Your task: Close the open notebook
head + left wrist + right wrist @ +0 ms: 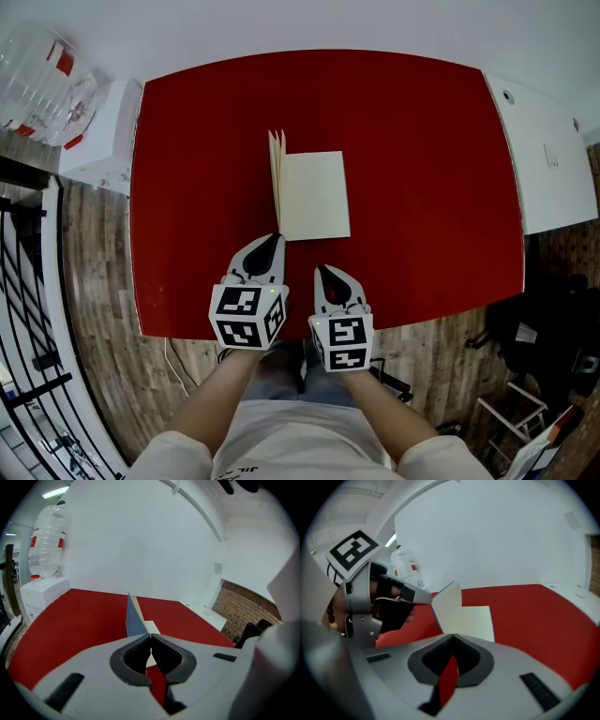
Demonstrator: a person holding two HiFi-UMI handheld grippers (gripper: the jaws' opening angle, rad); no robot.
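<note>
The notebook (314, 195) lies on the red desk (187, 141), left pages upright; left tongs (273, 240) shut, empty, by its near corner; right tongs (324, 273) shut, empty

Notebook (314, 195): matt cream paper. Table (422, 159): smooth red top, faint sheen. Floor (98, 300): grained wood planks. Bottle (42, 84): clear glossy plastic.

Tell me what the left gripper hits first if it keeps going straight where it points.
Probably the notebook: its upright pages stand right ahead of the left gripper, whose jaws are shut. Exact depth is unclear.
</note>
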